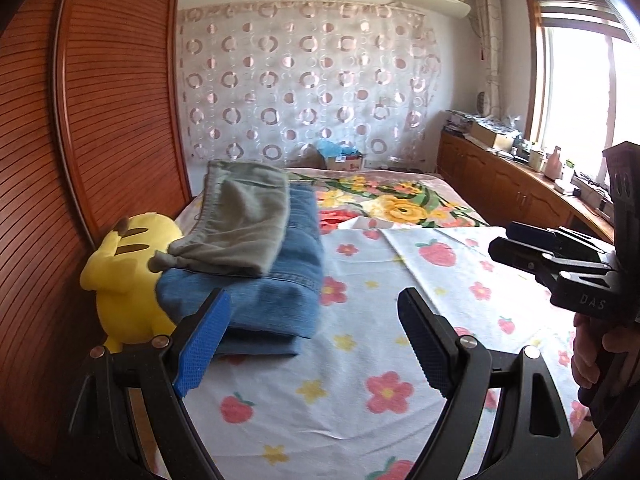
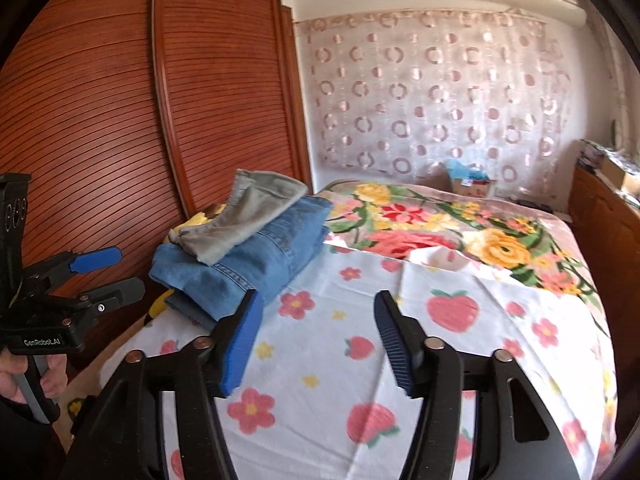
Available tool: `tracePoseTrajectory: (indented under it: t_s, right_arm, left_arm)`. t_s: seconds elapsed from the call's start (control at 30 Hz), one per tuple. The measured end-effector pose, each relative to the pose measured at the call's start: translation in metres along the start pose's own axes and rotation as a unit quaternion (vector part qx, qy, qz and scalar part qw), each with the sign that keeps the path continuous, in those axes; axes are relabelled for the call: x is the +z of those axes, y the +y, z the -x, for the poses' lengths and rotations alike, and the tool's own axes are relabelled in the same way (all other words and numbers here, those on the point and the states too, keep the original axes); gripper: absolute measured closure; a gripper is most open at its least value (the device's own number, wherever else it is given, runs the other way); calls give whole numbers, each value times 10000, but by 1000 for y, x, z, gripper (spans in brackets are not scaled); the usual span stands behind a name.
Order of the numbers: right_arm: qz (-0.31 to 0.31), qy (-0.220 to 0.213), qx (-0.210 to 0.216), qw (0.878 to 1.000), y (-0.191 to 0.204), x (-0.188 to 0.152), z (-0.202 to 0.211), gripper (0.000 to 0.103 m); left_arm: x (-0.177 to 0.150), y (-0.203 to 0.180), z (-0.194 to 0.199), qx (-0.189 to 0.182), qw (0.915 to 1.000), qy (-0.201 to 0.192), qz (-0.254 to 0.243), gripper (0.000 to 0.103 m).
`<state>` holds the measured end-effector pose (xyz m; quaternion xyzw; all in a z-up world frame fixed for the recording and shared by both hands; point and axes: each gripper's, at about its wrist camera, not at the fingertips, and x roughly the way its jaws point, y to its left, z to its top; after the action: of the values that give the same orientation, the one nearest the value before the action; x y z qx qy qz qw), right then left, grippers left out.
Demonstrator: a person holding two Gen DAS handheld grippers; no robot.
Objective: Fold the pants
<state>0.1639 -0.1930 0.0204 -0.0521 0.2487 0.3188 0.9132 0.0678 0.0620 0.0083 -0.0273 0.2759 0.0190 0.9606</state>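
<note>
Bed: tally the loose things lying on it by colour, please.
Blue: 1, the folded jeans
Grey: 1, the folded pants on top of the jeans
Yellow: 1, the plush toy beside the stack
Total: 3

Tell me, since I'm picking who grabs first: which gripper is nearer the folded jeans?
Left. The left gripper hovers open right at the near edge of the folded jeans, its blue finger overlapping them in view. The right gripper, also open, sits farther right over the strawberry sheet.

Two folded pants, grey pants [image 1: 240, 224] on blue jeans [image 1: 280, 280], one yellow plush toy [image 1: 128, 280], two grippers, left gripper [image 1: 316, 340], right gripper [image 2: 320, 340]
</note>
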Motion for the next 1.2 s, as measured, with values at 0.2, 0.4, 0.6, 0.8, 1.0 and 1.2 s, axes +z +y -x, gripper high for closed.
tracePoseTrajectory:
  t_s: [0.2,0.4,0.6,0.8,1.0,1.2]
  right_arm:
    - [-183,-27,-342,9992,9,-12,30,32]
    - [-374,-109,-719,9966,22,-25,66,30]
    - [-499,-187,-942,9941,38,-30,91,30]
    - [-581,-387,-1164,9907,51,-37,113,30]
    - [-582,-625,-1389,9866,70,-52,131,30]
    - [-619,-735,-1468,9845,83,-68,140,30]
  left_arm:
    - [-2,-28,6,-144,9998,-40,-88,17]
    - [-4,-59,11,-328,9991,-39,-247,17]
    - [-4,-80,20,-484,9983,-64,-317,17]
    - [-2,-94,37,-460,9979,-245,-388,17]
    - [-4,-98,50,-428,9973,-411,-424,17]
    - [-9,-99,54,-387,9973,-463,-411,17]
